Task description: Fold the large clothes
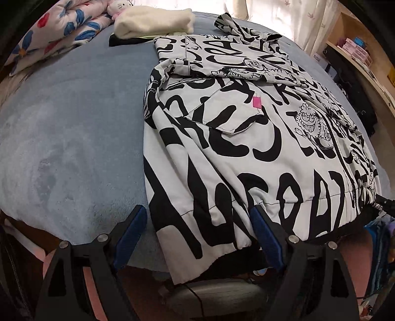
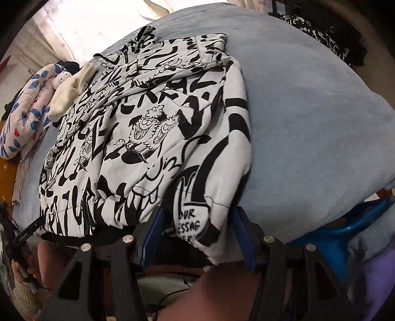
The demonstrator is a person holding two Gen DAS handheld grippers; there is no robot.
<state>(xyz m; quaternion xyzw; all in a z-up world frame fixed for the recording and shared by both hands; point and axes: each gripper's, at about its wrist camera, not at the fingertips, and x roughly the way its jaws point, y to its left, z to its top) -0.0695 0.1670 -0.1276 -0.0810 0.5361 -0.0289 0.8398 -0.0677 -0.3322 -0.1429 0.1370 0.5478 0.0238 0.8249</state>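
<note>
On the blue bed (image 1: 74,123) lies the jacket (image 1: 246,148); both tongs (image 1: 197,237) (image 2: 197,237) spread wide, seemingly straddling its hem.

The jacket (image 1: 246,148) is smooth, matt woven cloth, printed black on white. Under it the bed (image 1: 74,135) wears a soft, napped blue cover. At eleven o'clock a cream towel (image 1: 153,23) looks fluffy. Both grippers are matt black plastic with blue rubbery pads (image 2: 243,237) and shiny metal pins (image 1: 292,238).

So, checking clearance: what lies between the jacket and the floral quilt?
In the left wrist view, bare blue bedcover separates the jacket from the floral quilt.
</note>
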